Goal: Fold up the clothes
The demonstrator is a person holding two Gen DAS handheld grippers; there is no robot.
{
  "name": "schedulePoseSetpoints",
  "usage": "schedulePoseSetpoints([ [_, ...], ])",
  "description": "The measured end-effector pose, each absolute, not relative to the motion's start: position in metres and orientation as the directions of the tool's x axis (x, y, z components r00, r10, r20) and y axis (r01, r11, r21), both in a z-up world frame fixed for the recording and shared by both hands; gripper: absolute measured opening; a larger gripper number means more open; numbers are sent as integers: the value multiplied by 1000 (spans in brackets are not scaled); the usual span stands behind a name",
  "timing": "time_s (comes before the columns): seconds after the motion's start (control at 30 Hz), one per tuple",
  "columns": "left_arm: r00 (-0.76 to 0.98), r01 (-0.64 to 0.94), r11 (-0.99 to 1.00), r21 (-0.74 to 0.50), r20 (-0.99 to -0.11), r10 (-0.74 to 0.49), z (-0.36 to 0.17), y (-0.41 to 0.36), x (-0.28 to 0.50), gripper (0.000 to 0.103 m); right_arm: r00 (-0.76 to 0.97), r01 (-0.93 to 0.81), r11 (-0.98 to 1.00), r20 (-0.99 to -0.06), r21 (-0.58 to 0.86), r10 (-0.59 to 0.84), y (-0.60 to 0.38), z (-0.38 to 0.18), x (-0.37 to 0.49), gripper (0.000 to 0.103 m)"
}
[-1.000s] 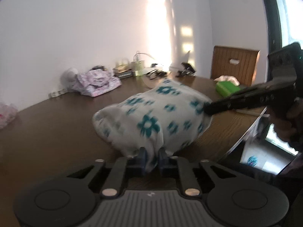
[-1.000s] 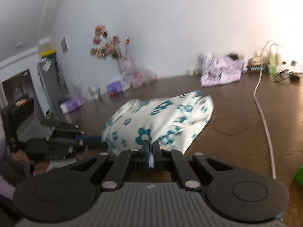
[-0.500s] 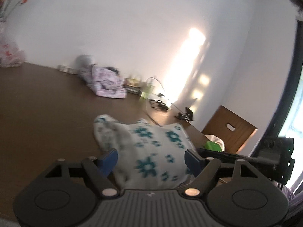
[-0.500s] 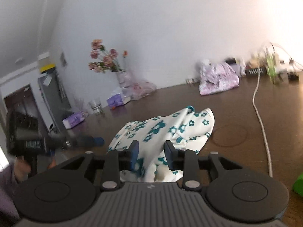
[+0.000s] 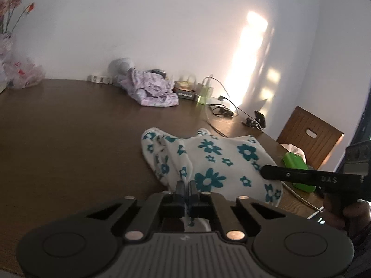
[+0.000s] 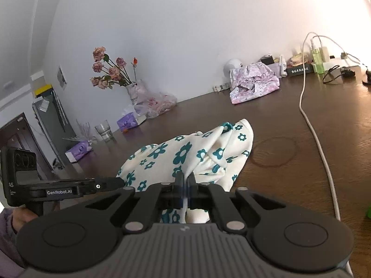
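A white garment with teal flowers [image 5: 215, 162] lies bunched on the brown table [image 5: 69, 139] near its front edge. My left gripper [image 5: 185, 184] is shut on a fold of its near edge. My right gripper [image 6: 185, 178] is shut on another fold of the same garment [image 6: 180, 153]. In the left wrist view, the right gripper [image 5: 264, 171] reaches in from the right, its tip at the cloth's right side. In the right wrist view, the left gripper [image 6: 120, 181] comes in from the left, touching the cloth's left edge. A hand holds each gripper.
A crumpled lilac garment [image 6: 252, 83] lies at the back by the wall. A white cable [image 6: 308, 120] runs across the table on the right. A green object [image 5: 299, 169] and a wooden chair [image 5: 310, 136] are at the right edge. A vase of flowers [image 6: 132, 92], a glass [image 6: 103, 131] and tissue packs stand at the left.
Both grippers were shut on the floral garment, opened half a second ago, and are now shut again on folds of it. The garment has settled lower on the table.
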State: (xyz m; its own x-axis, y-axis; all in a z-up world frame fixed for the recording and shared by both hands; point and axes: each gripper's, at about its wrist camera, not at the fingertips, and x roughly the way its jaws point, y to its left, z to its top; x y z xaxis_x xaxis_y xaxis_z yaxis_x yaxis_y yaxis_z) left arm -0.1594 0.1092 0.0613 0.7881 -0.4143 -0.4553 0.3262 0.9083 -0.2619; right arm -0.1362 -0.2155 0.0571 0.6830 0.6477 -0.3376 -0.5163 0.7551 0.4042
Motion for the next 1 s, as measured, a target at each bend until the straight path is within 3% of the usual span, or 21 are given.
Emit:
schedulePoseSetpoints([
  [0.1, 822, 237, 931, -277, -453, -344, 62, 121, -157, 0, 686, -515, 743, -314, 426, 656, -223, 58, -137, 2],
  [0.17, 813, 236, 899, -370, -432, -391, 62, 136, -155, 4, 671, -533, 707, -277, 464, 688, -231, 59, -138, 5],
  [0.2, 797, 258, 863, -434, -409, -444, 62, 143, -156, 15, 665, -544, 693, -261, 473, 700, -234, 60, -139, 7],
  [0.23, 786, 292, 843, -452, -389, -481, 62, 143, -160, 39, 662, -556, 691, -257, 462, 705, -236, 61, -142, 10],
  [0.27, 774, 328, 824, -462, -369, -515, 62, 142, -164, 53, 659, -569, 691, -256, 446, 708, -237, 62, -145, 12],
  [0.3, 767, 367, 828, -425, -365, -527, 62, 133, -170, 73, 656, -582, 691, -255, 430, 711, -239, 63, -147, 18],
  [0.37, 751, 447, 836, -320, -373, -544, 59, 112, -182, 79, 643, -610, 692, -270, 387, 717, -243, 63, -155, 32],
  [0.4, 743, 483, 837, -255, -387, -546, 56, 100, -186, 79, 630, -627, 691, -288, 360, 721, -242, 62, -159, 40],
  [0.47, 739, 514, 845, -147, -424, -523, 48, 79, -191, 73, 606, -659, 688, -326, 305, 725, -237, 58, -167, 41],
  [0.5, 735, 521, 845, -121, -441, -516, 44, 73, -188, 58, 597, -672, 687, -346, 278, 724, -234, 55, -171, 40],
  [0.53, 730, 526, 845, -100, -457, -508, 40, 67, -185, 30, 604, -676, 699, -367, 234, 707, -228, 51, -174, 33],
  [0.57, 725, 531, 844, -79, -474, -500, 36, 61, -183, 18, 615, -677, 712, -388, 186, 686, -221, 48, -176, 24],
  [0.6, 724, 530, 845, -77, -477, -498, 34, 60, -180, 13, 633, -666, 728, -392, 163, 667, -217, 46, -175, 4],
  [0.67, 732, 527, 848, -52, -479, -484, 34, 60, -174, 8, 672, -635, 762, -393, 131, 628, -210, 43, -172, 3],
  [0.8, 772, 502, 861, 76, -488, -407, 40, 65, -170, 3, 716, -626, 770, -303, 119, 629, -215, 56, -181, 1],
  [0.97, 820, 427, 873, 234, -506, -266, 43, 81, -171, 0, 696, -616, 772, -350, 158, 627, -220, 43, -177, 2],
  [1.0, 815, 429, 882, 193, -503, -286, 45, 87, -173, 0, 686, -624, 762, -345, 174, 641, -220, 43, -178, 2],
])
